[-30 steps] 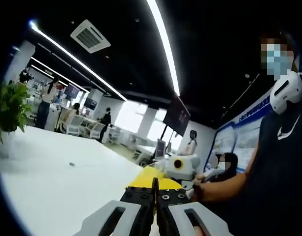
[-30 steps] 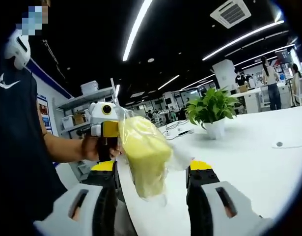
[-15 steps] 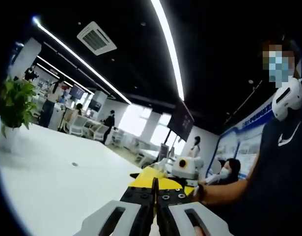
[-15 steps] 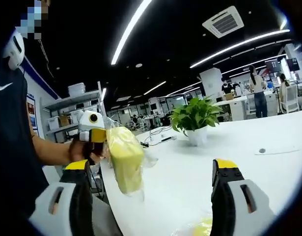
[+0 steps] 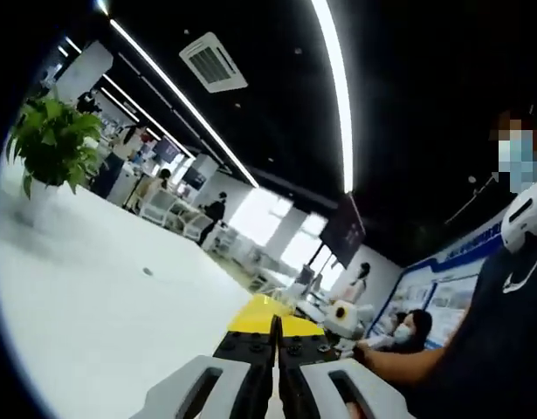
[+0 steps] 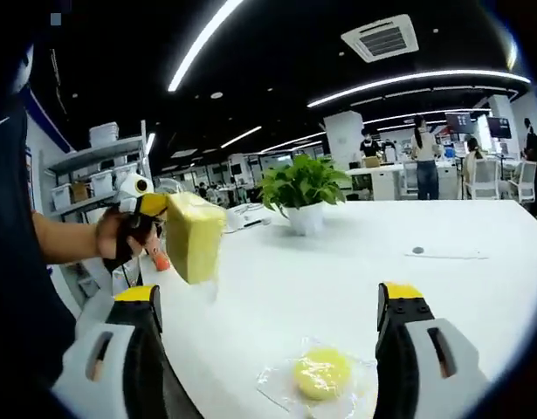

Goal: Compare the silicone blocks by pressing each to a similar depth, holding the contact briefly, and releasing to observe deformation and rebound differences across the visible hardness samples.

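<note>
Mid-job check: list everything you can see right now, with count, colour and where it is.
yellow block: one, pale yellow, in clear wrap, held up off the table in the left tool, left in the right gripper view.
round yellow sample: one, yellow, in clear wrap, lying on the table between the right tool's jaws.
table: one, white, running across both views.
potted plant: one, green in a white pot, standing on the table.
people: several, standing and seated in the far background.
left tool: one, black with yellow tips, jaws closed together.
right tool: one, grey with yellow tips, jaws wide apart.
</note>
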Demonstrator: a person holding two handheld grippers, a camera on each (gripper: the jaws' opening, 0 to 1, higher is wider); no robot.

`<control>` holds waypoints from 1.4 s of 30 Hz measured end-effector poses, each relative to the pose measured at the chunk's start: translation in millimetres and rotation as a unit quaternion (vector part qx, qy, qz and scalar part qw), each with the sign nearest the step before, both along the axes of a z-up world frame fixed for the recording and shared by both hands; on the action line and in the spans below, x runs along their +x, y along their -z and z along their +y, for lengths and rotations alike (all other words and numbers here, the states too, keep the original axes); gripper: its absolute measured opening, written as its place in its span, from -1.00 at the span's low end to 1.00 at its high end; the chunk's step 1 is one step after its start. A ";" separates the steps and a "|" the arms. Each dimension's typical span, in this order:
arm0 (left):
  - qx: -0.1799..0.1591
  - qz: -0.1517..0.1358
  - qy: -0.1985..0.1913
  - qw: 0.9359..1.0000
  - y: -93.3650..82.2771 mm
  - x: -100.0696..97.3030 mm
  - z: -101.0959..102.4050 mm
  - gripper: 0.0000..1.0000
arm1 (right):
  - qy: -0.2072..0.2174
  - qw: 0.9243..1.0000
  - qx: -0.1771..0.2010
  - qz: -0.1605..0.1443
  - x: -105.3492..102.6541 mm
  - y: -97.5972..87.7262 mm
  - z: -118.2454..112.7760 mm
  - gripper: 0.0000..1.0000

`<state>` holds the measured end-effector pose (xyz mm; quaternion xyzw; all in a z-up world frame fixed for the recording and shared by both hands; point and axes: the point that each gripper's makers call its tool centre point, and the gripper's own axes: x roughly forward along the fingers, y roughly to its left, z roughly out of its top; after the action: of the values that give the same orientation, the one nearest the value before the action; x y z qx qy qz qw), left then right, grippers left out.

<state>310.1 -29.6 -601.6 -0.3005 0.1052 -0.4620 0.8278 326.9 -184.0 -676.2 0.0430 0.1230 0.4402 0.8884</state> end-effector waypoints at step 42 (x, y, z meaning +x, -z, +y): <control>0.061 0.172 -0.070 0.981 169.0 62.1 41.3 -1.00 | 0.069 0.996 -0.043 0.048 -28.0 78.7 -64.3 0.93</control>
<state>372.2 11.8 -770.6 -0.3312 0.2524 -0.3372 0.8443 298.9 -248.4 -754.9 0.0337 0.1809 0.3700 0.9106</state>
